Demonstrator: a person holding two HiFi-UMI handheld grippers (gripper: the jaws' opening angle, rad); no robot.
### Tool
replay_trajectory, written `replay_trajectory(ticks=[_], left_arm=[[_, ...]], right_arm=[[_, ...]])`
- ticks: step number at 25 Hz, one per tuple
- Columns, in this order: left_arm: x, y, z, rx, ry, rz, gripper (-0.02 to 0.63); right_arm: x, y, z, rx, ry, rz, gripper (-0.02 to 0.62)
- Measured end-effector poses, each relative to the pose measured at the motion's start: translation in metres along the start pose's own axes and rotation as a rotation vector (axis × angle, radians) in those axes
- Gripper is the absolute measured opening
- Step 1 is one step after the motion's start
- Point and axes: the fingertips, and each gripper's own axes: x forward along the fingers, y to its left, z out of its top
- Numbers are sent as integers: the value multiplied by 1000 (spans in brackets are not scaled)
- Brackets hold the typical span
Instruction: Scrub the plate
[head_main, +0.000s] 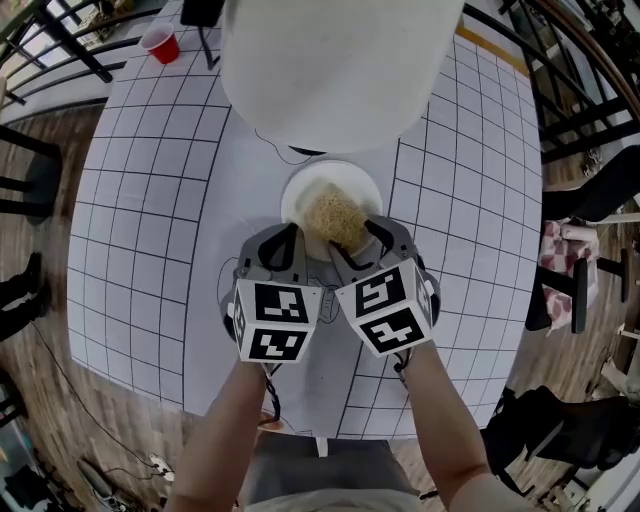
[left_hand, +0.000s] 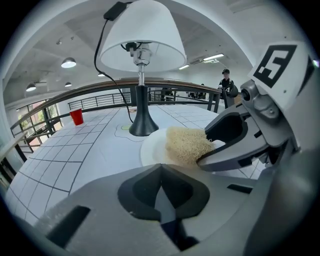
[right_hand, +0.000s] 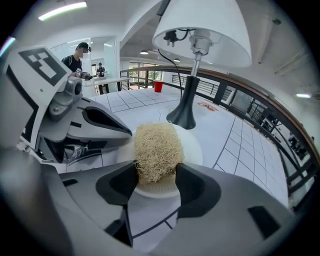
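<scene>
Overhead, scrubber (head_main: 335, 213) on plate (head_main: 295, 200), nearer, right gripper (right_hand: 157, 170) clamping it

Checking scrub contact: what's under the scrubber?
The white plate lies under the scrubber held in the right hand-held gripper. Its middle is covered, so contact there can't be seen.

The light is bright and even. Ceiling lights (left_hand: 68, 62) glow left of the lamp (left_hand: 141, 42), and its shade looks almost washed out. Shadows on the worktop (head_main: 150, 200) below it are faint. Both gripper views curve strongly, with black corners.
</scene>
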Motion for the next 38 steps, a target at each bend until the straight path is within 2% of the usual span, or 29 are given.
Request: replay_trajectory(ticks=[5,8,11,16,24,30,34,38], left_arm=[[-1,1,0,16,-10,23,14],[-1,2,0,45,-18,55,14],[1,2,0,37,-20,56,14],[-2,4,1,12,-34,42,14],[-4,5,2,27,-51,65,14],[-5,6,7,34,-78,65,14],[-3,4,2,44,-54,88,14],[-2,4,1,66,-50,97,14]], right_arm=[[-10,-39,-14,104,0,-91,229],[-23,-55,-8,145,-44,-130,229],[-39,-38,4,113,-82,-77,229],[-42,18,5,44,-51,52,229],[-25,45,-19,219,-30,56,226],[-23,39,-26,71,2,53,222],[-28,18,-34,66,8,-5,222],[-34,-16,-55,198,3,-96,222]])
